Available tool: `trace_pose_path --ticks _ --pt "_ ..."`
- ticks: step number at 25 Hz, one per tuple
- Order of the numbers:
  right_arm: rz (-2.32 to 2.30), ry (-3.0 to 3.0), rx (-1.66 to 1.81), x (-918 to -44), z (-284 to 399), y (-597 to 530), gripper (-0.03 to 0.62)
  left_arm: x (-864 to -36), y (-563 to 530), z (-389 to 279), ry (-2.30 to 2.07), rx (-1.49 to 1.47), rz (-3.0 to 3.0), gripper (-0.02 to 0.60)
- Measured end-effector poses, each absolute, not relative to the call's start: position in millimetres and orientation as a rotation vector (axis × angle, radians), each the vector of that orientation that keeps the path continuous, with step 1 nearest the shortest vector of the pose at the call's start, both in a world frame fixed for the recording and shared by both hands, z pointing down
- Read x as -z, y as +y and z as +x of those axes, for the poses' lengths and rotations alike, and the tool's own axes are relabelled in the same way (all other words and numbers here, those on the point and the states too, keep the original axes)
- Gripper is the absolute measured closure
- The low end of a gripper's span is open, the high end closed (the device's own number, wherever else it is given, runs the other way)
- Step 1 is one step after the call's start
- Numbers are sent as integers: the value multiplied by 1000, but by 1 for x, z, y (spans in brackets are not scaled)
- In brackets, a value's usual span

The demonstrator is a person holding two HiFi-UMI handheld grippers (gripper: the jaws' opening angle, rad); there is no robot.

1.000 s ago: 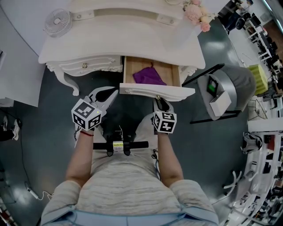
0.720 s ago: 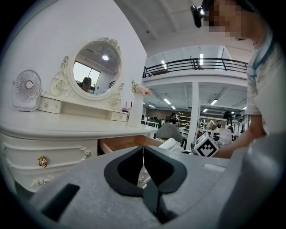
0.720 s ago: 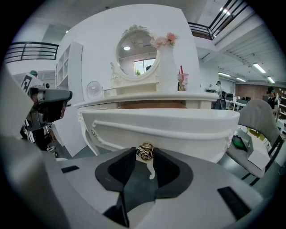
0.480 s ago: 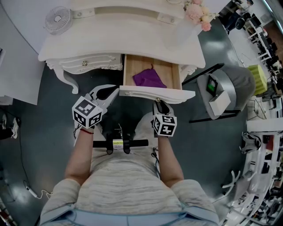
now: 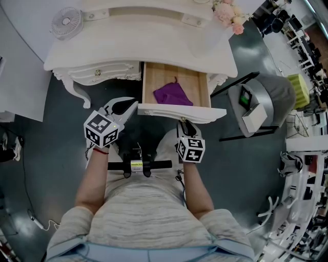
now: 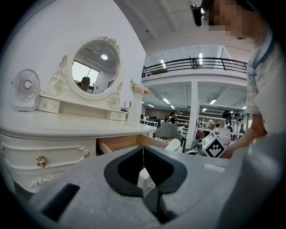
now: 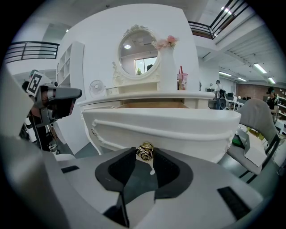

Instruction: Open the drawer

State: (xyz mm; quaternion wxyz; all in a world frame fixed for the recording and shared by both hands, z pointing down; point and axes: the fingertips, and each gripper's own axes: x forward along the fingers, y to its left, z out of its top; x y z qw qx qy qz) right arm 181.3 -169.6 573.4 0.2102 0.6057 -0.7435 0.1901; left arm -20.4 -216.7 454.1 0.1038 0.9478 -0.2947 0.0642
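**Head view.** Both forearms reach up from the lower frame toward the dressing table [image 5: 138,48].
- The left gripper [image 5: 129,105] hangs at centre left, angled toward the upper right. Its tip is near the left corner of the drawer front.
- The right gripper [image 5: 184,123] sits just below the drawer [image 5: 154,84] and points up-frame at the middle of its white front.
- The drawer stands pulled out from under the surface at centre frame. A purple cloth [image 5: 173,94] lies on its wooden bottom.
- A fan [image 5: 66,23] stands on the surface at upper left, and pink flowers [image 5: 229,14] at upper right.
- A grey chair [image 5: 259,105] stands at the right, near the drawer's right corner.

**Left gripper view.** The 2 fingers [image 6: 120,167] are together, with nothing between them. Past them are the drawer's wooden side at centre, an oval mirror [image 6: 95,67] above and a white vase [image 6: 134,111]. A closed drawer's gold pull [image 6: 41,161] is at the left.

**Right gripper view.** The 2 fingers [image 7: 167,169] are clamped on the gold knob [image 7: 145,152] of the drawer front, which spans the middle of the frame. The left gripper shows at the left edge.
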Motion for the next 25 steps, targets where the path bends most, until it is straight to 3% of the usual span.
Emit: trace_pose_path --ticks 25 --pt "1686 -2071 -523 -573 182 -160 474 -454 -216 -20 -872 -203 2798 566"
